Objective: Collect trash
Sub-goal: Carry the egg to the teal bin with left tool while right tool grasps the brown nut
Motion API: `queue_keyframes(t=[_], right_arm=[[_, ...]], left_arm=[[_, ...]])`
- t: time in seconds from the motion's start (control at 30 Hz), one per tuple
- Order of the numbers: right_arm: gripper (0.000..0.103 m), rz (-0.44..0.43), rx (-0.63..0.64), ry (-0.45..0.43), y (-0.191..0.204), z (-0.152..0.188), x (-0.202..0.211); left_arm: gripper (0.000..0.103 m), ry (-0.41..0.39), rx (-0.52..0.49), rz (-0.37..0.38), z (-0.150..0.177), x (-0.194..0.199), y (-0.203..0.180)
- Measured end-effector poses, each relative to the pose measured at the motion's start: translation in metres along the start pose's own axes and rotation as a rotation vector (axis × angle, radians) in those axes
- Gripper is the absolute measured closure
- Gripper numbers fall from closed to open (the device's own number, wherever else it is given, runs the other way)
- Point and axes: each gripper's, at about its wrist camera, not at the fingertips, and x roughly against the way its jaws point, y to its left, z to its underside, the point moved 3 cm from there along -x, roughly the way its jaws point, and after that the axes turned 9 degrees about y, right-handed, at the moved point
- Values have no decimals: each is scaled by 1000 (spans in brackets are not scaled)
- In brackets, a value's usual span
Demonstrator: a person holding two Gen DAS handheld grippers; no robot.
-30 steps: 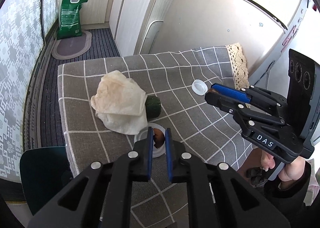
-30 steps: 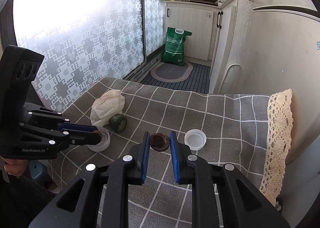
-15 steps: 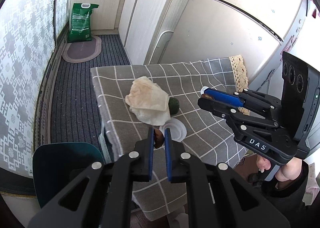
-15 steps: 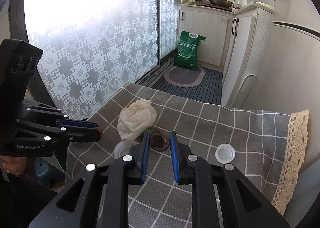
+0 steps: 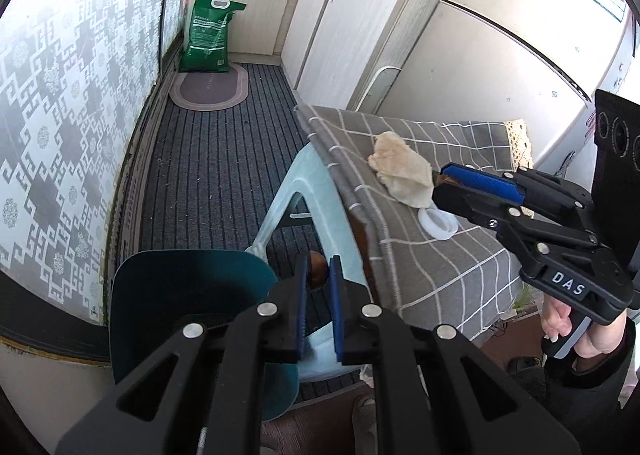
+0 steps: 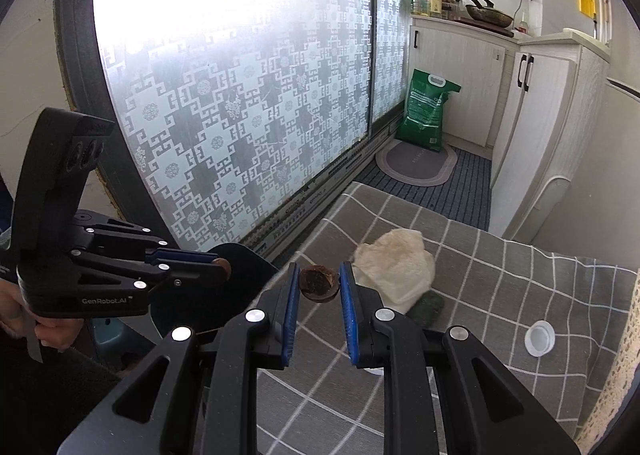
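My left gripper [image 5: 318, 281] is clamped on a small brown nutshell piece [image 5: 317, 272], carried off the worktop [image 5: 440, 255] and hanging just past the rim of the teal bin [image 5: 180, 295] so a release will drop it inside. My right gripper [image 6: 319, 287] pinches a dark, hollow shell half [image 6: 318, 282], over the worktop's edge, headed the same way, I judge. Left behind on the checked cloth: a crumpled stained napkin [image 6: 394, 267], a dark green scrap [image 6: 428, 305] and a white lid [image 6: 540, 337].

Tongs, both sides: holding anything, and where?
Left tongs pinch a small brown shell piece by its sides at the tips. Right tongs clamp a brown shell half across its rim.
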Motion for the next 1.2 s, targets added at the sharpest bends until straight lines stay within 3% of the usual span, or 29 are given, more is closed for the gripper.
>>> queue_keyframes(t=[0.4,0.77,0.83,1.0,1.2], right_arm=[[83,-65,65,26,57,-15,-19],[83,-97,83,121,85,-18,-57],[83,-103,84,140,89,-19,-64],[83,-116,76,204,99,-18,-88],[83,-111,84,279,112,-12,-119]], left_arm=[[91,137,57,-105,46,-33,55],[91,267,124,-146,71,-67,97],[71,284,143,-150,77,-70,105],[69,263,139,-151,79,-61,108],[81,163,93,-162,72,-30,103]])
